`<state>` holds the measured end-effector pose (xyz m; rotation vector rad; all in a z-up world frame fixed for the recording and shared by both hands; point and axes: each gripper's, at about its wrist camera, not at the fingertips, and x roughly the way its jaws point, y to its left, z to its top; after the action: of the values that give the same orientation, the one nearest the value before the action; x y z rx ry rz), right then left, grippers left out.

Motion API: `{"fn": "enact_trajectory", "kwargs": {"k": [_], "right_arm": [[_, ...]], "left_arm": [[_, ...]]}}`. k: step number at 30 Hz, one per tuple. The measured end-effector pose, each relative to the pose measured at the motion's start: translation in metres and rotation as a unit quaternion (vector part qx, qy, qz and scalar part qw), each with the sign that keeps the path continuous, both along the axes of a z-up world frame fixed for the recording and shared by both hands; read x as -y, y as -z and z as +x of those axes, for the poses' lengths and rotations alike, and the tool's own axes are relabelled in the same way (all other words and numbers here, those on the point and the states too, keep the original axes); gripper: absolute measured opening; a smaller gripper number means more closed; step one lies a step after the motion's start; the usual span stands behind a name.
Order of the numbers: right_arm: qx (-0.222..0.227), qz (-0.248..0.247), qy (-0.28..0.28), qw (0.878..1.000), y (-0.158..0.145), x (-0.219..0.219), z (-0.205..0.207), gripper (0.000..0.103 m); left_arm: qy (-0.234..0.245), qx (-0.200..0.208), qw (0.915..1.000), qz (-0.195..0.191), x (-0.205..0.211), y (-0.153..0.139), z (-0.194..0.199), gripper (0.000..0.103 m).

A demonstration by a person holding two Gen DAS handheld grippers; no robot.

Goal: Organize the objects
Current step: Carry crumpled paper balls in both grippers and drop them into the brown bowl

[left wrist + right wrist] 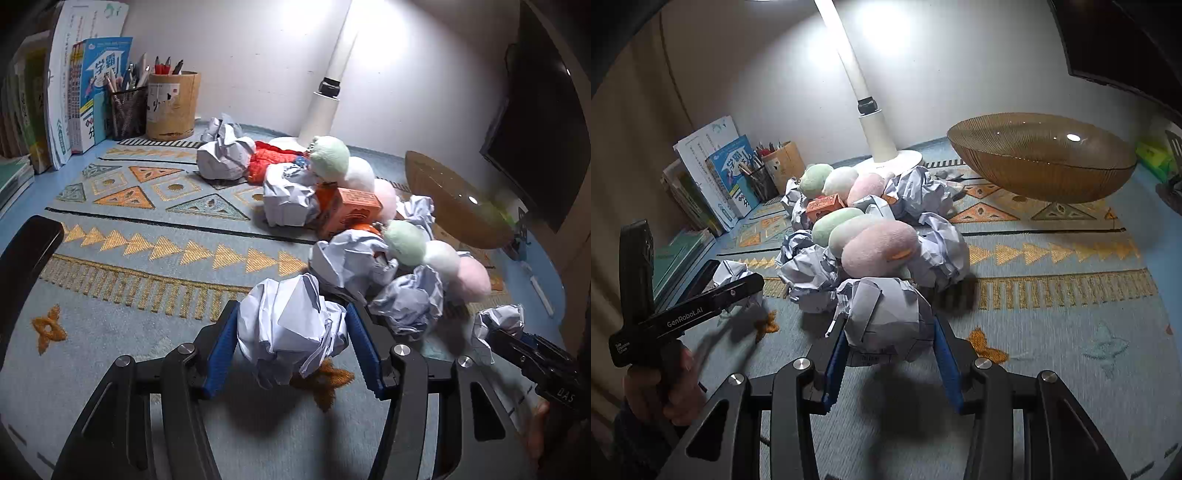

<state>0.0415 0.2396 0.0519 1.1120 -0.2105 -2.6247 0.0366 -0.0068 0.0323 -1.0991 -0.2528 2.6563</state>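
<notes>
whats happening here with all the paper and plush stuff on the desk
A person is tidying a cluttered desk mat with tongs in each hand. The left tongs grip one crumpled paper ball, and the right tongs grip another paper ball. The pile of paper wads and plush toys remains on the mat, and the amber glass bowl looks empty.

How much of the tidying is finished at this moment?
Nothing looks sorted yet: the amber bowl holds nothing. In hand: the left hand-held gripper and right hand-held gripper each grip a paper ball. Left: the pile of crumpled paper, plush toys and an orange box.
</notes>
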Motion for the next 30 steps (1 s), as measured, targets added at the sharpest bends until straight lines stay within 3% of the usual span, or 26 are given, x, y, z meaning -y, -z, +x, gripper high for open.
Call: {"fn": "enact_trajectory", "kwargs": {"k": [11,14,20,24,30], "right_arm": [[0.003,0.009,0.031,0.999,-0.004,-0.039,0.01,0.043],[-0.021,0.008,0.036,0.999,-0.026,-0.052,0.008,0.043],[-0.068,-0.009,0.096,0.993,-0.08,-0.094,-0.014,0.043],[-0.078,-0.007,0.096,0.992,-0.092,-0.102,-0.018,0.043],[-0.099,0.052,0.122,0.986,-0.1,-0.097,-0.032,0.043]], "left_arm": [[0.076,-0.029,0.9966,-0.013,-0.071,-0.028,0.019,0.056],[0.092,-0.053,0.9943,-0.011,-0.091,-0.054,0.016,0.056],[0.134,-0.102,0.9857,-0.005,-0.145,-0.105,-0.008,0.056],[0.147,-0.1,0.9841,-0.002,-0.168,-0.107,-0.017,0.056],[0.131,-0.092,0.9869,-0.016,-0.19,-0.107,-0.042,0.056]]}}
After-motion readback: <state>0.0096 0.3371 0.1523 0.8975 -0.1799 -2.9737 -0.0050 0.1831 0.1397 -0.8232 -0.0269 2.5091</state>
